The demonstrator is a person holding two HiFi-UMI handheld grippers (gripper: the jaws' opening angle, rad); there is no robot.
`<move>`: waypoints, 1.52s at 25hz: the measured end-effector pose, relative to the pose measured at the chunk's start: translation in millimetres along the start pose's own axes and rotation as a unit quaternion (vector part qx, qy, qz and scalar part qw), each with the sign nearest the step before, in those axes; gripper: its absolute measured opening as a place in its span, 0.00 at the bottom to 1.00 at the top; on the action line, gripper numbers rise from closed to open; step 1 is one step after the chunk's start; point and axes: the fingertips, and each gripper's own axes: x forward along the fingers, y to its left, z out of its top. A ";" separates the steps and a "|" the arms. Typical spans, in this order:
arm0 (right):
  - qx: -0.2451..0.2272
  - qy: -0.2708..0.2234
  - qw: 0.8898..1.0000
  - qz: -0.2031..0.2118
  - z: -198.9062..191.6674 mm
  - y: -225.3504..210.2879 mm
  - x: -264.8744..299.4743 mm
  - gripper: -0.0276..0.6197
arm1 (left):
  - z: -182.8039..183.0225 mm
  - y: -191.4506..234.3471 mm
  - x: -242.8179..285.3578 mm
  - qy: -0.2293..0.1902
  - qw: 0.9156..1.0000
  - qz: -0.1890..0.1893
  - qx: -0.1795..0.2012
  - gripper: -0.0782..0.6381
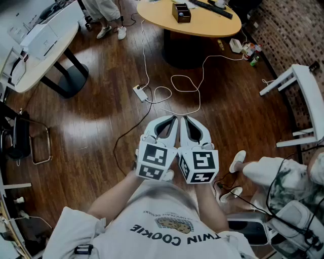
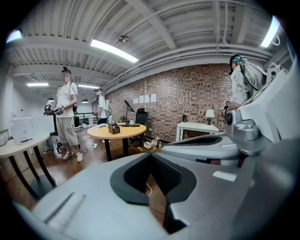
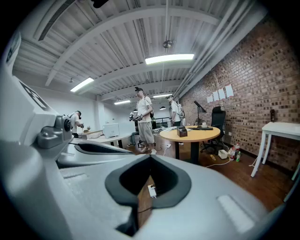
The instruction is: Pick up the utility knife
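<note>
No utility knife shows in any view. The person holds both grippers side by side at chest height over the dark wooden floor, pointing forward. My left gripper (image 1: 173, 119) has its jaws closed tip to tip with nothing between them, and in the left gripper view its tips (image 2: 151, 154) meet in front of a round table. My right gripper (image 1: 184, 119) is likewise shut and empty, and its tips (image 3: 150, 157) meet over the floor. The two grippers almost touch each other.
A round wooden table (image 1: 202, 23) carries a small dark box (image 1: 180, 12) far ahead. A white cable and a power strip (image 1: 140, 93) lie on the floor ahead. White tables stand at left (image 1: 43, 53) and right (image 1: 304, 88). A person's legs (image 1: 263, 169) are at right.
</note>
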 end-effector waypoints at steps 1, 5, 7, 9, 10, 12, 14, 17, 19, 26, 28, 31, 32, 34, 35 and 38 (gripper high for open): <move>0.000 0.002 1.000 -0.001 -1.6 -2.2 3.9 0.04 | -1.8 2.5 3.6 0.001 1.000 0.000 -0.003 0.12; 0.000 0.010 1.000 -0.009 -3.8 -16.0 30.0 0.04 | -2.7 20.1 26.7 0.001 1.000 -0.003 -0.013 0.12; -0.001 0.014 1.000 -0.016 -2.2 -23.9 48.6 0.04 | -0.3 33.5 43.1 0.000 1.000 -0.007 -0.017 0.12; 0.000 0.018 1.000 -0.022 0.4 -30.2 67.2 0.04 | 1.3 47.9 59.6 0.002 1.000 -0.013 -0.018 0.12; 0.001 0.020 0.999 -0.026 2.4 -33.3 76.8 0.04 | 2.7 55.3 68.0 0.004 1.000 -0.017 -0.018 0.12; 0.003 0.024 0.999 -0.035 8.6 -40.1 97.3 0.04 | 8.4 70.5 85.5 0.007 1.000 -0.025 -0.016 0.12; 0.006 0.026 0.999 -0.044 17.1 -46.1 118.9 0.04 | 16.2 86.9 102.6 0.008 0.999 -0.036 -0.013 0.12; 0.010 0.029 0.998 -0.056 29.0 -50.6 151.7 0.04 | 25.7 114.1 124.6 0.008 0.999 -0.048 -0.012 0.12; 0.010 0.031 0.997 -0.064 35.6 -52.3 173.0 0.04 | 30.8 132.5 137.7 0.007 0.998 -0.056 -0.014 0.12; 0.004 0.037 0.996 -0.083 56.9 -45.9 241.0 0.04 | 41.0 194.1 168.1 0.003 0.997 -0.077 -0.023 0.12; -0.001 0.037 0.996 -0.087 63.9 -43.5 256.2 0.04 | 44.3 208.6 174.2 0.000 0.996 -0.081 -0.025 0.12; -0.005 0.035 0.995 -0.090 72.8 -40.0 274.9 0.04 | 49.3 228.8 181.8 -0.004 0.996 -0.082 -0.028 0.12; -0.005 0.035 0.995 -0.091 74.4 -39.8 279.7 0.04 | 50.7 233.7 184.1 -0.005 0.996 -0.083 -0.029 0.12; -0.005 0.035 0.995 -0.093 76.4 -40.3 288.3 0.04 | 53.0 241.3 188.9 -0.007 0.996 -0.083 -0.029 0.12; -0.005 0.035 0.995 -0.093 77.3 -40.9 292.4 0.04 | 53.9 244.3 191.8 -0.008 0.996 -0.084 -0.030 0.12; -0.003 0.035 0.995 -0.092 80.6 -46.5 305.2 0.04 | 56.6 250.8 203.7 -0.006 0.996 -0.084 -0.032 0.12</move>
